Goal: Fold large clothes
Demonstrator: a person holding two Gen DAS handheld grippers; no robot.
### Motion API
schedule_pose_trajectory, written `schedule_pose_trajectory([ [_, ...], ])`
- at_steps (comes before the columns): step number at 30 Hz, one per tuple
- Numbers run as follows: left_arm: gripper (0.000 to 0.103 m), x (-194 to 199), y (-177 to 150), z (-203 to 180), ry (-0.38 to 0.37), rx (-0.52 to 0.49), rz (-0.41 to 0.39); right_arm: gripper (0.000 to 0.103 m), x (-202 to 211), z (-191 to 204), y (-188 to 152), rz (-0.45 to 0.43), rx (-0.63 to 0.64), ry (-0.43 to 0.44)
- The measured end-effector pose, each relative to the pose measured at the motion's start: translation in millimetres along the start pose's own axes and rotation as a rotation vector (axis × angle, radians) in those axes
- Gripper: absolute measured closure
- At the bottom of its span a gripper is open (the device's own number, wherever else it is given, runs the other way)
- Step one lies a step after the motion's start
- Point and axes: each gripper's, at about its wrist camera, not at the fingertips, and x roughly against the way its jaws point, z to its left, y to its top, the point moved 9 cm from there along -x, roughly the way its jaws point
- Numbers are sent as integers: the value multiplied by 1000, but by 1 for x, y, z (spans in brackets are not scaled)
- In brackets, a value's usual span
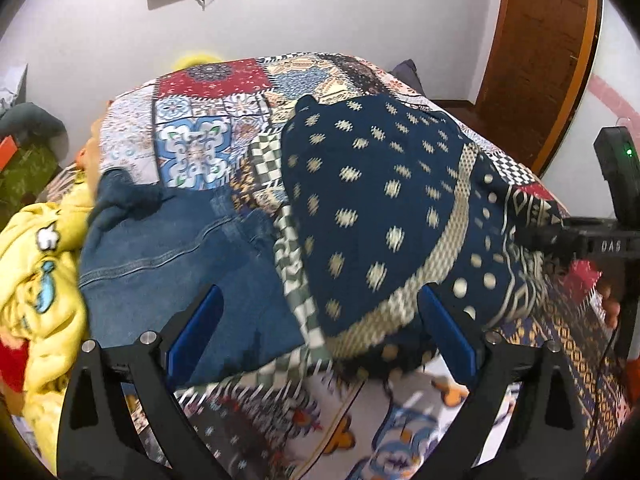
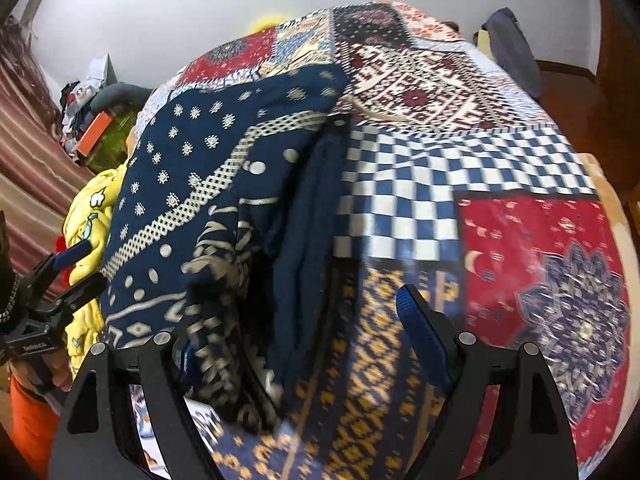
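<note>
Folding under way on a bed spread with a patchwork quilt (image 2: 460, 184): a large navy garment with cream motifs (image 1: 372, 208) lies doubled over near the quilt's front edge, its fringed hem bunched between the two handheld tools. Left gripper (image 1: 320, 332) stands with fingers spread wide, the hem lying loose between the blue pads and gripped by neither. Right gripper (image 2: 304, 344) is likewise spread, with the garment's dark folded edge draped over its left finger and nothing pinched. At least one fold looks made; the bundle is lumpy and uneven, so smoothing and further folds likely remain. Blue jeans (image 1: 180, 248) lie by the garment towards the quilt's left edge, with a yellow printed garment (image 1: 44, 264) heaped beyond them, neither one folded
</note>
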Motion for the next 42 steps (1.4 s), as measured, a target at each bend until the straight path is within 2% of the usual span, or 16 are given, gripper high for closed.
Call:
schedule_pose_trajectory([
  [6, 5, 19, -3, 19, 113, -29, -11, 22, 26, -5, 5, -41, 12, -42],
  [10, 5, 28, 12, 28, 90, 17, -41, 22, 46, 15, 24, -90, 38, 31],
  [13, 5, 29, 32, 26, 16, 59, -53, 22, 50, 30, 36, -106, 47, 99],
  [16, 5, 16, 48, 16, -120, 110, -29, 22, 34, 42, 48, -83, 78, 126],
  [21, 5, -33, 53, 6, -303, 218, 93, 22, -17, 28, 51, 8, 39, 101],
  [23, 5, -57, 49, 3, -340, 237, 149, 22, -32, 21, 48, 46, 14, 121],
  [24, 5, -66, 47, 3, -352, 247, 168, 22, -42, 18, 47, 66, -7, 144],
  [26, 3, -82, 43, 1, -444, 300, 197, 22, -48, 15, 44, 91, -38, 186],
  [29, 0, -97, 41, 2, -533, 392, 238, 21, -54, 21, 43, 116, -63, 279],
  [33, 0, -110, 40, -1, -585, 418, 265, 19, -63, 38, 45, 156, -53, 336],
  [37, 0, -118, 38, -4, -625, 466, 287, 21, -65, 48, 45, 167, -24, 325],
  [39, 5, -116, 38, -6, -618, 464, 277, 28, -63, 49, 44, 170, -26, 316],
  [42, 18, -107, 39, -8, -590, 428, 240, 53, -58, 49, 45, 166, -70, 320],
])
